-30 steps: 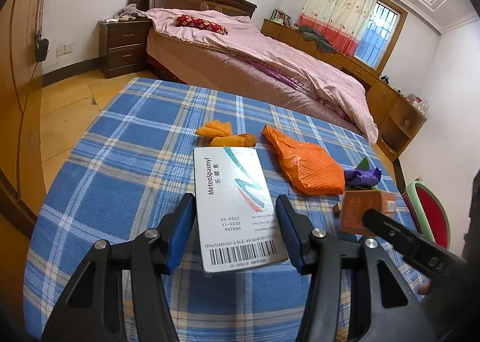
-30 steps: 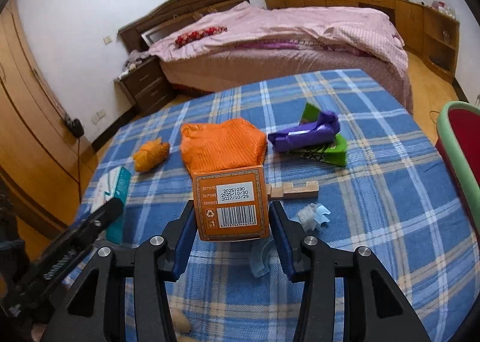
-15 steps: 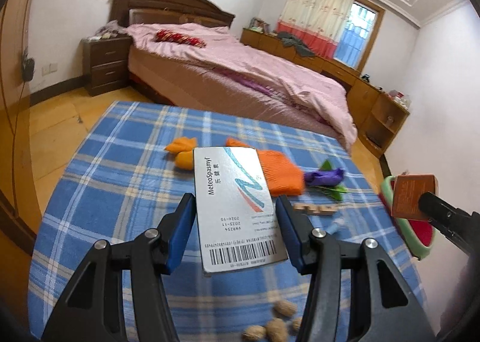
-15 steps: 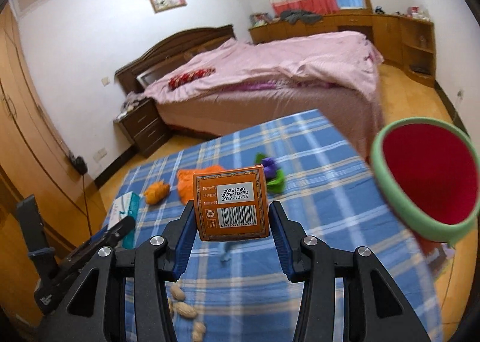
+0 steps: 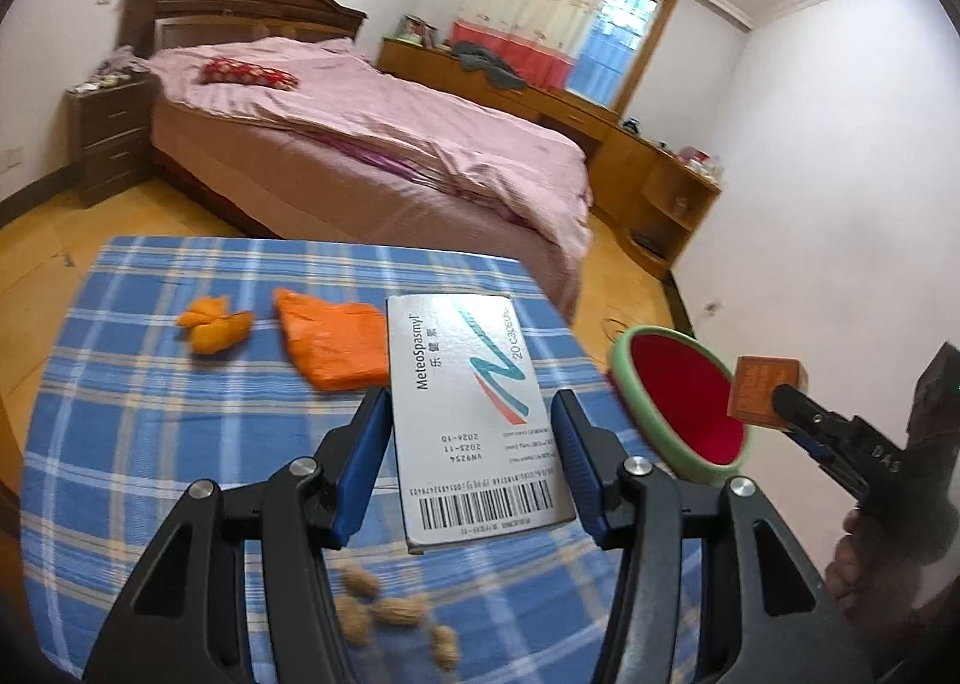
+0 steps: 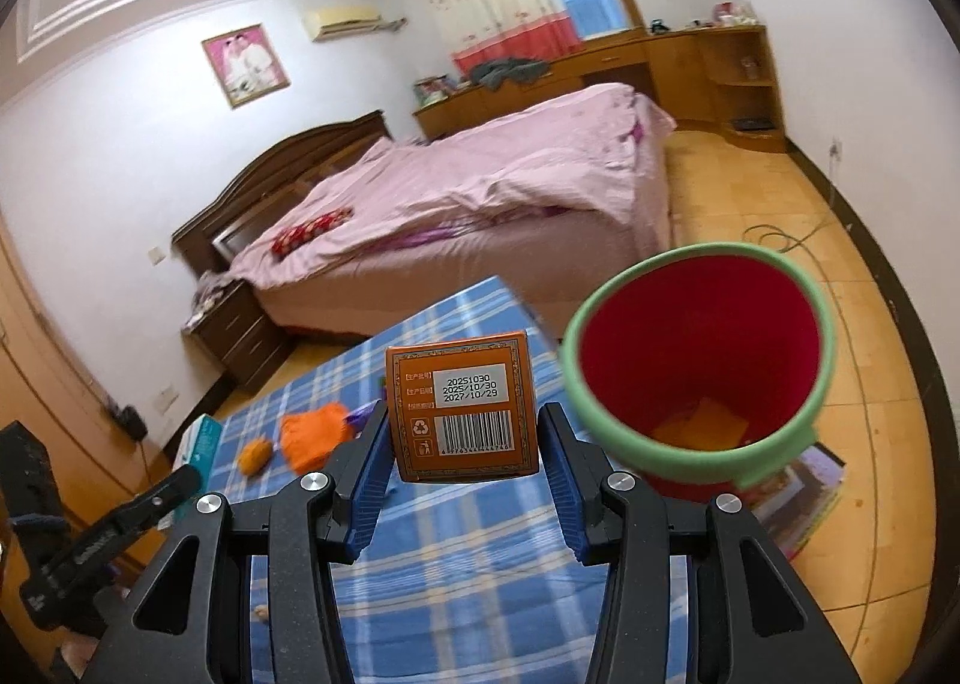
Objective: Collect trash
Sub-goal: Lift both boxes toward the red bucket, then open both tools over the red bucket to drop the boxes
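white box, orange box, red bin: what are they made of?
White box: looks like coated paperboard; sharp folded edges, slight sheen, printed barcode.
Orange box: likely printed cardboard, matte; crisp corners, recycling mark.
Red bin: probably moulded plastic; smooth uniform red wall, thick green rim. Can't rule out other materials.

Red bin (image 6: 702,348) (green-rimmed), orange box (image 6: 462,408), blue plaid tablecloth (image 5: 150,444).

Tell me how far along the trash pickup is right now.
Done: something yellow-orange already lies in the red bin. In hand: the left gripper holds a white box, the right gripper an orange box near the bin's rim. Left on the table: an orange bag, orange peel and peanuts.
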Tool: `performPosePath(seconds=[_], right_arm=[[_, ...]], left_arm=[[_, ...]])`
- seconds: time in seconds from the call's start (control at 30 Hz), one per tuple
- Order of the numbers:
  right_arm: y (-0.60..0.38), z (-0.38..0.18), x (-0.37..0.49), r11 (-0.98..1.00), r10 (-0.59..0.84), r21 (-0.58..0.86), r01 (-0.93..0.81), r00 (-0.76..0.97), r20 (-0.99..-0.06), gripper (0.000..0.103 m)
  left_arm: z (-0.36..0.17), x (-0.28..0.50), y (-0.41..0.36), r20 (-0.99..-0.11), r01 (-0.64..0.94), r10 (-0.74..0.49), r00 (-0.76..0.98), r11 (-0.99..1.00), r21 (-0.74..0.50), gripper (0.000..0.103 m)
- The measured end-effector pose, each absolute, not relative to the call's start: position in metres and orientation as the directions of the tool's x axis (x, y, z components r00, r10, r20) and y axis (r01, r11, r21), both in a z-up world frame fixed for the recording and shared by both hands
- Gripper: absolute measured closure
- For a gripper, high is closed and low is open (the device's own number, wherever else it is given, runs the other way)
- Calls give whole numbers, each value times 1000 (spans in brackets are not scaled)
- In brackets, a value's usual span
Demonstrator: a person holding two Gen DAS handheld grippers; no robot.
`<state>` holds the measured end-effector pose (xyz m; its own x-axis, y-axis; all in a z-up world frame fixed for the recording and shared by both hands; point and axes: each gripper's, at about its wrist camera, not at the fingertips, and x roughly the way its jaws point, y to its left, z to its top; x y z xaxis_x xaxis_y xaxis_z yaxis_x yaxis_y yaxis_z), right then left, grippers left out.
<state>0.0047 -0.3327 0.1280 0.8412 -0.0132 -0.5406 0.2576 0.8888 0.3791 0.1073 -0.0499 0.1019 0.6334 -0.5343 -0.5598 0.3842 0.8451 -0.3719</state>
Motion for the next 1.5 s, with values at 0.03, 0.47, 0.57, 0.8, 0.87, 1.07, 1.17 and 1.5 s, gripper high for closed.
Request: performPosePath(seconds=[0.03, 0.47, 0.57, 0.8, 0.87, 1.07, 1.17, 1.5], right_arm=[[-338, 129, 3, 887, -21, 380, 265, 842, -539, 54], [-404, 123, -13, 857, -115, 370, 360, 832, -543, 54], [-421, 112, -12, 849, -139, 358, 388, 818, -558, 54], [-462, 80, -5, 816, -124, 400, 417, 803, -582, 54], [-471, 73, -5, 809, -118, 411, 421, 800, -588, 54], [-488, 55, 0, 797, -82, 442, 412, 799, -596, 54], [-495, 51, 2, 794, -71, 452, 408, 799, -597, 54], [-509, 42, 10, 781, -47, 484, 395, 810, -585, 52]], left_arm=[[104, 107, -55, -560, 392, -542, 627, 840, -375, 47], [120, 117, -156, -580, 534, -618, 531, 776, -337, 47], [113, 123, -186, -601, 555, -622, 502, 765, -327, 47], [91, 133, -253, -640, 602, -627, 445, 738, -305, 48], [82, 136, -272, -653, 612, -626, 425, 731, -302, 47], [66, 139, -309, -679, 630, -618, 397, 721, -289, 47], [59, 141, -322, -690, 637, -611, 389, 719, -278, 47], [43, 152, -343, -728, 635, -579, 368, 728, -258, 47]])
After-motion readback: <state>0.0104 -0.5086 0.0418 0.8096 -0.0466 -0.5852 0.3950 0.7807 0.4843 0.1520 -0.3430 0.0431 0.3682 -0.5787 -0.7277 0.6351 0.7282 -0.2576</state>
